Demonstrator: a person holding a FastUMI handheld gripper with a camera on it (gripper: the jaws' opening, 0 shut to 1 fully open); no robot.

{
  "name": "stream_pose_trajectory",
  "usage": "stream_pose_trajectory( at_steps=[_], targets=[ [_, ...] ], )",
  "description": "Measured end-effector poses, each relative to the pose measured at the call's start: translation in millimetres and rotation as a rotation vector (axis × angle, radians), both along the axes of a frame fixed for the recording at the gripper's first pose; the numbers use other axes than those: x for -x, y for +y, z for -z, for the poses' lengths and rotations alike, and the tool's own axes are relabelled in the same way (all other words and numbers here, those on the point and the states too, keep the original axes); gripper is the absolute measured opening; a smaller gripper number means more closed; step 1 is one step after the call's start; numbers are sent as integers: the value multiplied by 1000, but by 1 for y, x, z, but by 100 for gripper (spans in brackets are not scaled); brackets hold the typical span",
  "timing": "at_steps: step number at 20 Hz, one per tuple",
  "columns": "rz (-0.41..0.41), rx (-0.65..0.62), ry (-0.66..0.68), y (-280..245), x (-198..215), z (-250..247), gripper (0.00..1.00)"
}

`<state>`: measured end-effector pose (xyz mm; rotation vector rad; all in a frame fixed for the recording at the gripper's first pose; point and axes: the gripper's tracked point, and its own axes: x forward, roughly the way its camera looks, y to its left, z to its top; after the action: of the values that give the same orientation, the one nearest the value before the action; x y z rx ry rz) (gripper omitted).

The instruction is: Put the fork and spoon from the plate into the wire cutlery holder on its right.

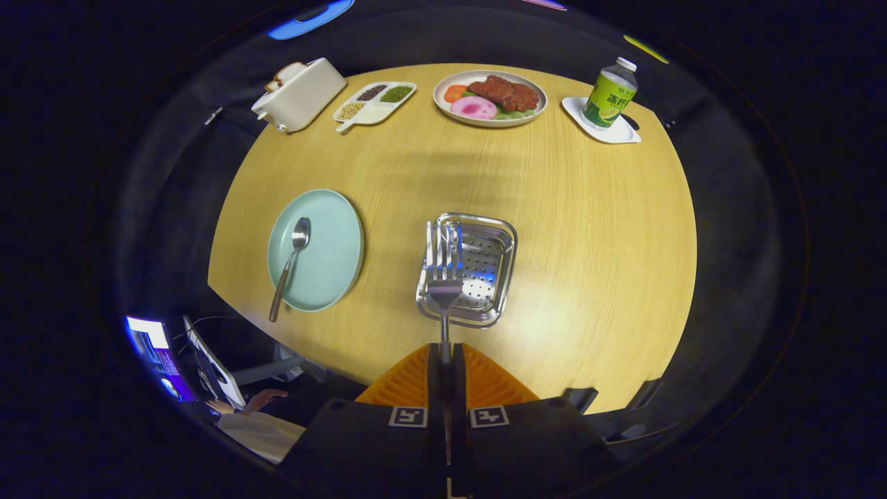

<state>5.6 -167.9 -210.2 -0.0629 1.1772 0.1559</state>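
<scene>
fork [443, 277] | clamped by its handle between fingers [434, 360] | over cutlery holder [485, 267] | spoon [291, 267] on plate [332, 256]

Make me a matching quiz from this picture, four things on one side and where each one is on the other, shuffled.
Things:
1. fork
2. spoon
3. bottle
4. bread

Places:
A. in the toaster
B. on the green plate
C. on the white coaster
D. held in the hand-held gripper, over the holder

Pairs: 1-D, 2-B, 3-C, 4-A
</scene>
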Motion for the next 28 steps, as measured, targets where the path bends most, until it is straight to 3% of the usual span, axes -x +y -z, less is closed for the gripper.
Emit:
stream_pose_trajectory(
  at_steps=[9, 15, 17, 18, 19, 21, 22, 23, 28],
  targets=[
    [-84, 50, 147, -5, -12, 21, 8],
    [-56, 30, 157, 0, -25, 20, 13],
    [-51, 28, 132, -3, -30, 16, 25],
    [-49, 37, 109, -7, -34, 12, 42],
    [-48, 32, 83, -9, -36, 9, 51],
    [-34, 19, 38, -7, -38, -1, 85],
    [-21, 6, 10, -6, -39, -8, 96],
    [-8, -12, -22, -3, -38, -17, 100],
    [38, -81, -215, 19, -37, -77, 99]
  ],
)
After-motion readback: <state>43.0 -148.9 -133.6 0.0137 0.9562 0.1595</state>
